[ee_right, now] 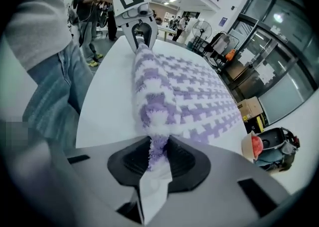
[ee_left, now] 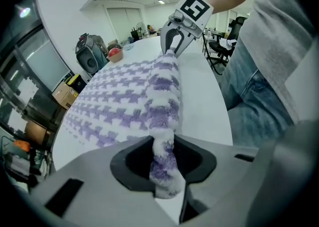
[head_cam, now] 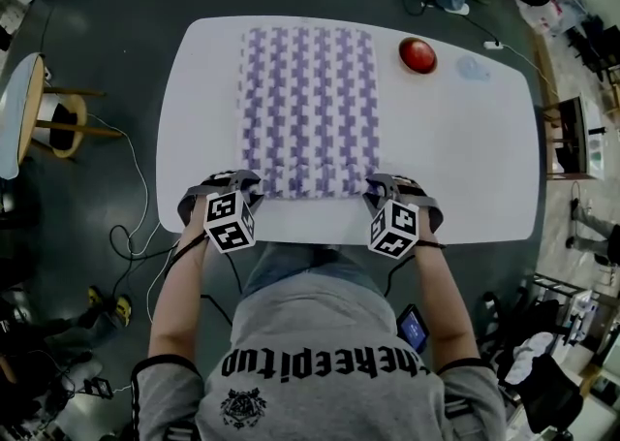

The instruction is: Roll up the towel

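Note:
A purple-and-white patterned towel (head_cam: 308, 110) lies flat on the white table (head_cam: 465, 139), its near edge along the table's front. My left gripper (head_cam: 239, 182) is shut on the towel's near left corner, and the plush end is pinched between its jaws in the left gripper view (ee_left: 163, 168). My right gripper (head_cam: 378, 185) is shut on the near right corner, with the fabric pressed between its pads (ee_right: 155, 158). Between the two grippers the near edge stands up as a thick ridge (ee_left: 164, 91). Each gripper view shows the other gripper at the ridge's far end.
A red round object (head_cam: 418, 54) sits on the table beyond the towel's far right corner. A round stool (head_cam: 19, 110) stands on the floor at the left. Cables (head_cam: 136, 226) trail over the dark floor, and clutter fills the right side of the room.

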`<state>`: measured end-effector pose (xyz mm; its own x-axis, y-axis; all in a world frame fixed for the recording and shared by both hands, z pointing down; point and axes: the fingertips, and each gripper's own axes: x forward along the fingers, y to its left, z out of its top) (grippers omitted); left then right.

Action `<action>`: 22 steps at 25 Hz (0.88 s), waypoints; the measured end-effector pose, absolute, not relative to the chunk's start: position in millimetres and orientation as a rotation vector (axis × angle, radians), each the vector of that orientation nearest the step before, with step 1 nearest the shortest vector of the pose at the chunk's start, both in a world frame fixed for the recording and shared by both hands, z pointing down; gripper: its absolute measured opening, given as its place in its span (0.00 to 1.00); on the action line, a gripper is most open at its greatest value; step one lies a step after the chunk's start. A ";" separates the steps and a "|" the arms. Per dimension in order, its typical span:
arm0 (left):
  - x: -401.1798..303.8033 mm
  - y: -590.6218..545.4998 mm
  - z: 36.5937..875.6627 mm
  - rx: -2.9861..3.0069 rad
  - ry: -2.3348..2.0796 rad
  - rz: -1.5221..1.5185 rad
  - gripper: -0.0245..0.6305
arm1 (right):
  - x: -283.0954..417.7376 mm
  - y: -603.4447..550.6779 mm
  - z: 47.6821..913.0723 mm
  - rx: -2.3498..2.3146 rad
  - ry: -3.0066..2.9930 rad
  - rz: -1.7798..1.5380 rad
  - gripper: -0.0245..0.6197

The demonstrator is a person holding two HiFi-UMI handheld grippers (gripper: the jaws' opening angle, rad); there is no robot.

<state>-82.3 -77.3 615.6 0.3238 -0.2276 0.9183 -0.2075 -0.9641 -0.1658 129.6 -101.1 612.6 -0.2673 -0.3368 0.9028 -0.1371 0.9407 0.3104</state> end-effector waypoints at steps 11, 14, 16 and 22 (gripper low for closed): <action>-86.7 -55.6 596.9 -2.679 0.108 -1.809 0.19 | 124.5 -78.9 590.7 0.173 -1.892 0.030 0.15; -87.0 -49.4 600.6 -2.703 0.079 -1.807 0.19 | 123.8 -72.2 595.2 0.146 -1.897 0.075 0.15; -87.5 -49.6 600.3 -2.718 0.072 -1.794 0.19 | 122.5 -74.6 593.8 0.151 -1.909 0.105 0.16; -90.7 -51.2 599.8 -2.867 0.134 -1.717 0.21 | 119.4 -85.4 584.8 0.202 -1.982 0.202 0.17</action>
